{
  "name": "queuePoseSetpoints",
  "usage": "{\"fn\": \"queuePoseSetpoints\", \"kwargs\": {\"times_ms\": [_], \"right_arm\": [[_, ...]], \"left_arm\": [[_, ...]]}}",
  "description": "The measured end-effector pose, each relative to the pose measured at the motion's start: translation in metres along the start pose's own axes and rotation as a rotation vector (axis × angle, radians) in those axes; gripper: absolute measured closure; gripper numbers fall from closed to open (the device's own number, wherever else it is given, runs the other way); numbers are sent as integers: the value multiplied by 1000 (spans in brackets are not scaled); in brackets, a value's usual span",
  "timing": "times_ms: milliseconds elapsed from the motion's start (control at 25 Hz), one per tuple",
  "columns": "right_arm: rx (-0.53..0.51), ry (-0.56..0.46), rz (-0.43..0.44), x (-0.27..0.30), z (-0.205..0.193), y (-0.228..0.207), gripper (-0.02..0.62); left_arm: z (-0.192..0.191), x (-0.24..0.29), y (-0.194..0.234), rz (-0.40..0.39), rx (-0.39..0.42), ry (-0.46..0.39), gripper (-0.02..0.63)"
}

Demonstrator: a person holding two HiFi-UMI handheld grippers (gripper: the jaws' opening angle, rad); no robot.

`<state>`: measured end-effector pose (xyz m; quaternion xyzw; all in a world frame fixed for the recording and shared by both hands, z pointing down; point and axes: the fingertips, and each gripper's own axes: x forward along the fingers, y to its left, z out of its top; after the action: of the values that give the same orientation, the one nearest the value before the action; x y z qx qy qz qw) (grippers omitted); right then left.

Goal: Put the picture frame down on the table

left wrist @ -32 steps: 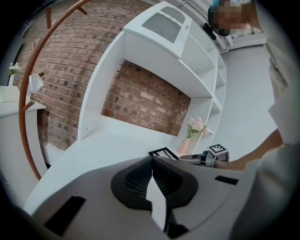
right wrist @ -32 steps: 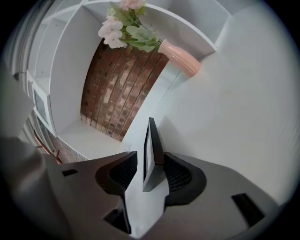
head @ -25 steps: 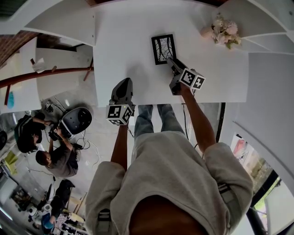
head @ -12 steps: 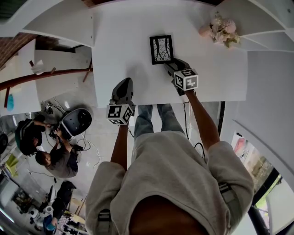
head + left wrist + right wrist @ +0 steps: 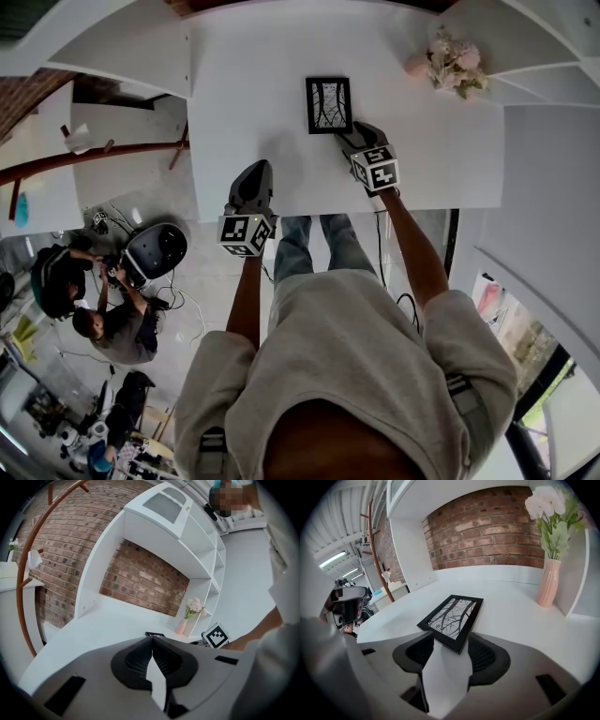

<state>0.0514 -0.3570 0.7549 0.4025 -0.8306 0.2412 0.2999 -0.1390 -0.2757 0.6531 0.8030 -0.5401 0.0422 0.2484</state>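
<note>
- Our right claw (image 5: 451, 645) has just been opening and stands wide; the picture frame (image 5: 452, 616) lies flat on the table (image 5: 513, 616), its near corner between the jaws, unpressed.
- Our left claw (image 5: 152, 638) is closed and empty.
- Placing looks done to us; next we back straight off.

- Left gripper (image 5: 254, 171) is held out ahead, tipped slightly down, jaws pressed together with nothing between them.
- Right gripper (image 5: 354, 134) reaches farther forward and tilts steeply down. Its jaws have just been opening and stand wide, with the near corner of the frame (image 5: 329, 104) between the pads but not pinched.
- Left forearm (image 5: 246, 300) and right forearm (image 5: 412, 253) are bare and stretched forward.
</note>
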Motion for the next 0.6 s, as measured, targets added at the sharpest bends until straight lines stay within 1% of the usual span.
{"fn": "queuePoseSetpoints", "kwargs": {"times_ms": [80,200,480,600], "right_arm": [[0,-6,-4,-2,0,0,353],[-5,-24,-20,-8,2,1,379],[-26,-95,-82,-33,10,-2,519],[-30,-126,-100,-45,16,-3,545]], "left_arm": [[0,0,-1,-1,2,-1,589],[0,0,-2,-2,5,-2,589],[5,0,-9,-5,11,-10,589],[11,1,-14,-8,21,-19,589]]}}
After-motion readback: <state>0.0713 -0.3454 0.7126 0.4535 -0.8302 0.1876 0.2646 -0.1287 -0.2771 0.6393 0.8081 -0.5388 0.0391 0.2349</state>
